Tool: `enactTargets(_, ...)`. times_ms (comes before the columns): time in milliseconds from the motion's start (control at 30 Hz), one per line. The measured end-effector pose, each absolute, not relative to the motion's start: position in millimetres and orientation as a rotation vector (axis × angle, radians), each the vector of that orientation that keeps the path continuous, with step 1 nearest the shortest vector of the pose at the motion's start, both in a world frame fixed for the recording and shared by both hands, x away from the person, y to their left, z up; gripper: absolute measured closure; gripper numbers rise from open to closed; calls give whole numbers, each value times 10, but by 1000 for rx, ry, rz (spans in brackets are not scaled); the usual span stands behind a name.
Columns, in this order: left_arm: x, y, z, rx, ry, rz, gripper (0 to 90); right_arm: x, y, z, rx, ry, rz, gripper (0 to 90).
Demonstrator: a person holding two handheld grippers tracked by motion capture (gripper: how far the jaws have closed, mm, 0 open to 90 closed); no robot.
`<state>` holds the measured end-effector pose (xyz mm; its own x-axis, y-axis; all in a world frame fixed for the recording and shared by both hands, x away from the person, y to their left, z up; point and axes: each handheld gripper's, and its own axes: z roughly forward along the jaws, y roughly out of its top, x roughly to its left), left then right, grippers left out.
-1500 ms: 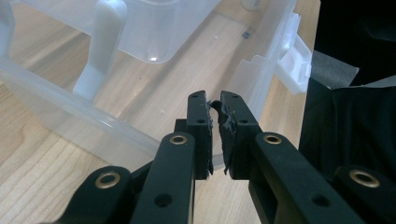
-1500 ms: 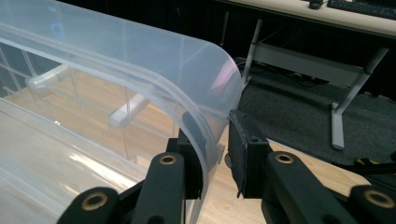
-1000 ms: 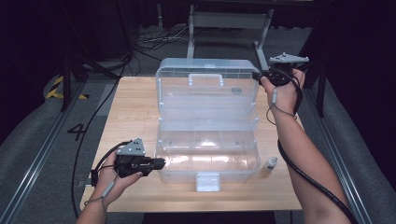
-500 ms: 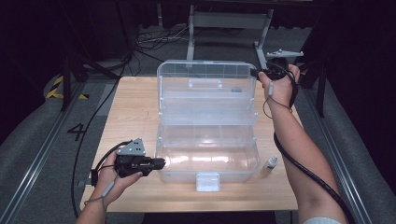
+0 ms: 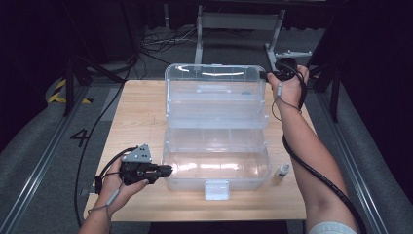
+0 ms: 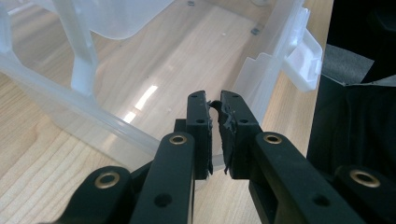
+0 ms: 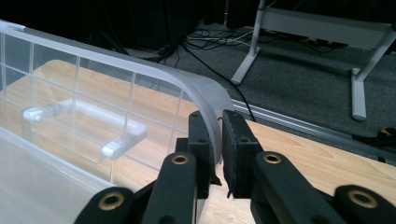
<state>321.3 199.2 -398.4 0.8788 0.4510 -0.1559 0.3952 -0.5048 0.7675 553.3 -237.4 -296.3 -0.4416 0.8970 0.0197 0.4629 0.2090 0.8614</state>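
Clear plastic box (image 5: 216, 161) open mid-table, light, stiff and slippery, best taken by thin rims: left gripper (image 6: 214, 109) clamped on base's near-left wall, right gripper (image 7: 218, 128), jaws just closing, pinching upright lid (image 5: 216, 92) at top corner.

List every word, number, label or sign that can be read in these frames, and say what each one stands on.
"4": dark numeral on the grey floor, left of the light wooden table.
Small clear bottle with a white cap, right of the clear plastic storage box: any label is too small to read.
Yellow and black striped marking on the floor: a pattern, no text.
Nothing else is readable.
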Motion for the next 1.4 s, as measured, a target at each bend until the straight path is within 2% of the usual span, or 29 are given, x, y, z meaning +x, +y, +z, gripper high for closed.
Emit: enactTargets(1400,3248,1974,-3979,2177,598,70,808,5912,-2387,-3254,1376,2057,1143,845)
